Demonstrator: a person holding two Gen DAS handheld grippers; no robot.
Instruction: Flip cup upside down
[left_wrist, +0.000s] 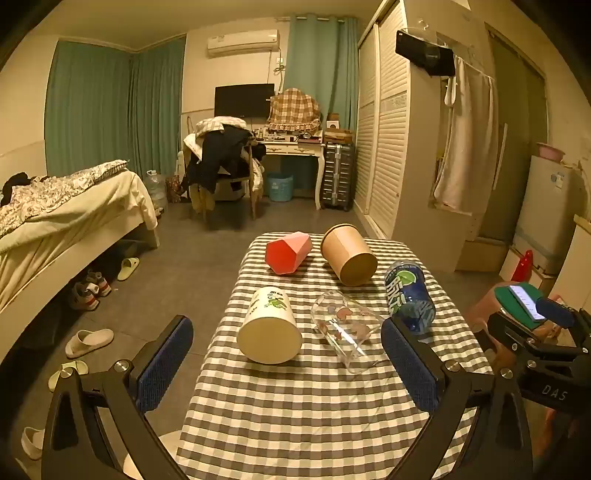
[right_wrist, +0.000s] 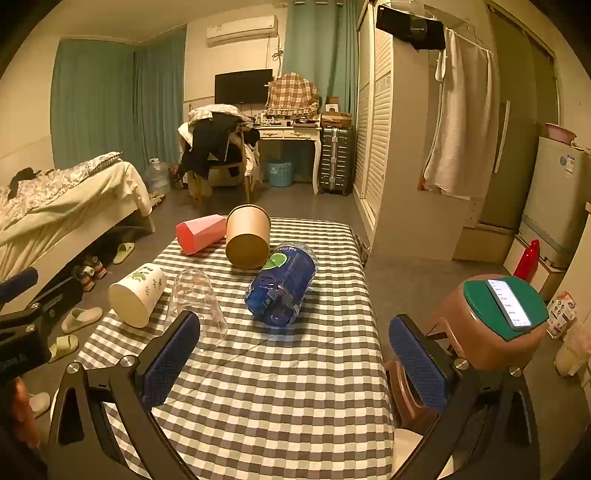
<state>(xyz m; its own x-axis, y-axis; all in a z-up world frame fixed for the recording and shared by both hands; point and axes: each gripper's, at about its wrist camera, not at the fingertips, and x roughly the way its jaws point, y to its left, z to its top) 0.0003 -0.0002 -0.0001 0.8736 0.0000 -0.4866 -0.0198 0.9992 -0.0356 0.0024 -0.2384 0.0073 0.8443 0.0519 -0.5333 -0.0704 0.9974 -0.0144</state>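
On the checked tabletop (left_wrist: 295, 406), five cups are laid on their sides. Nearest the wide-open, empty left tool (left_wrist: 287, 363) is the white paper cup (left_wrist: 269, 325), its base turned toward it.

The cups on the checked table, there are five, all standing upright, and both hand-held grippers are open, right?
Not quite: the five are lying on their sides, not upright, as the left wrist view shows, for example the white cup and the brown paper cup. Both hand-held grippers are open.

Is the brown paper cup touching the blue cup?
Cannot tell. In the right wrist view the brown paper cup overlaps the blue cup; the left wrist view shows only a thin, unclear gap.
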